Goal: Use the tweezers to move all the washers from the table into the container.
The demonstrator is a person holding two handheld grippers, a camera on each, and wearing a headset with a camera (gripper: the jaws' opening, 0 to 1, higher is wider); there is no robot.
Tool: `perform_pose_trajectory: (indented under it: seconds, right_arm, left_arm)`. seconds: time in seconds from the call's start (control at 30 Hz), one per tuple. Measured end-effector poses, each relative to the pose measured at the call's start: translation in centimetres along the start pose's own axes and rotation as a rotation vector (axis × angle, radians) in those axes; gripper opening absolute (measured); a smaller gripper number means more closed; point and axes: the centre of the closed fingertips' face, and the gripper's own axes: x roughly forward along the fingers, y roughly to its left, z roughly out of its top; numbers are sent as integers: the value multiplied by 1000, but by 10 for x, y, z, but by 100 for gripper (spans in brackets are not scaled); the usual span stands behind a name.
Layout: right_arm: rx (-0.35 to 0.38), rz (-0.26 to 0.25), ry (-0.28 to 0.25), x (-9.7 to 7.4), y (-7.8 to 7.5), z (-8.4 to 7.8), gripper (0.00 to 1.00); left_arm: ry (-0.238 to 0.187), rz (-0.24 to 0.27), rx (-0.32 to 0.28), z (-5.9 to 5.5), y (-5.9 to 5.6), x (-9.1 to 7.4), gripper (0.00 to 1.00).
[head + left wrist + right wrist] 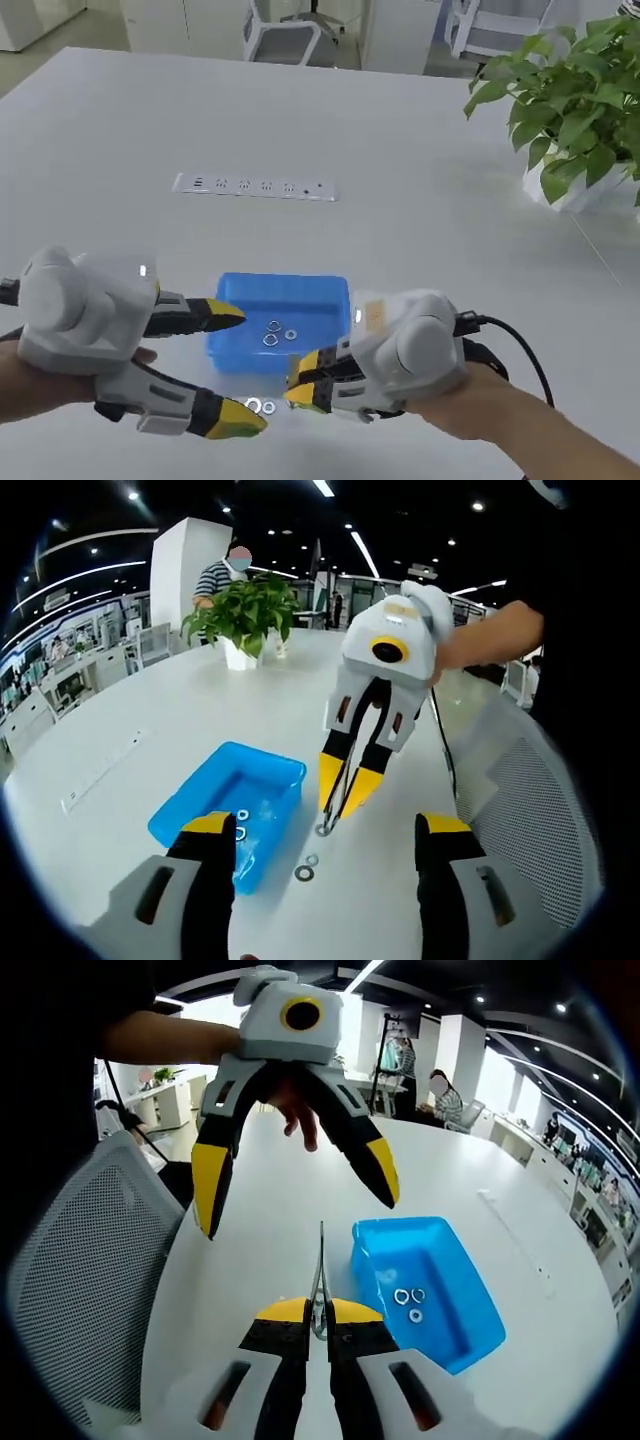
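Left gripper (328, 828) jaws spread wide, nothing between them. Right gripper (347, 783) comes in from above, jaws pinched on the tweezers (333, 808), which point down at the table (380, 900). The tweezer tips sit at a washer (322, 830); two more washers (304, 873) lie just beside it. Blue container (262, 772) is to the left, with washers inside (242, 816). A potted plant (243, 608) is at the far end.

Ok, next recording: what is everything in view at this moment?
Blue plastic rectangular container: one, blue, mid-table, before the grippers.
Small round metal washers: silver; three in the container, at least two on the table by its near side.
Thin metal tweezers: one, silver, in the right gripper.
White power strip: one, beyond the container.
Leafy potted plant: one, green, white pot, far right.
Pale table: one.
Left gripper: one, yellow-tipped, open.
Right gripper: one, yellow-tipped, shut on the tweezers.
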Motion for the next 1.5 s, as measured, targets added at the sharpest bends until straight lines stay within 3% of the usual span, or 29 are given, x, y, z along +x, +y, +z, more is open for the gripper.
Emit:
perform_pose_trajectory:
  seconds: [0.4,0.97,1.17,1.5]
  right_arm:
    - [-43,-1,-20,-21,-6,25,6]
    - [-76,-38,-52,-38,-40,47,6]
    - [-88,-66,-57,-38,-58,46,6]
    - [-81,-104,-45,-29,-84,30,7]
  left_arm:
    - [-9,61,-24,-3,5,-12,99]
    - [-33,99,-56,0,2,-20,99]
    - [-40,114,-72,-2,2,-22,99]
    - [-37,133,-78,-4,2,-22,99]
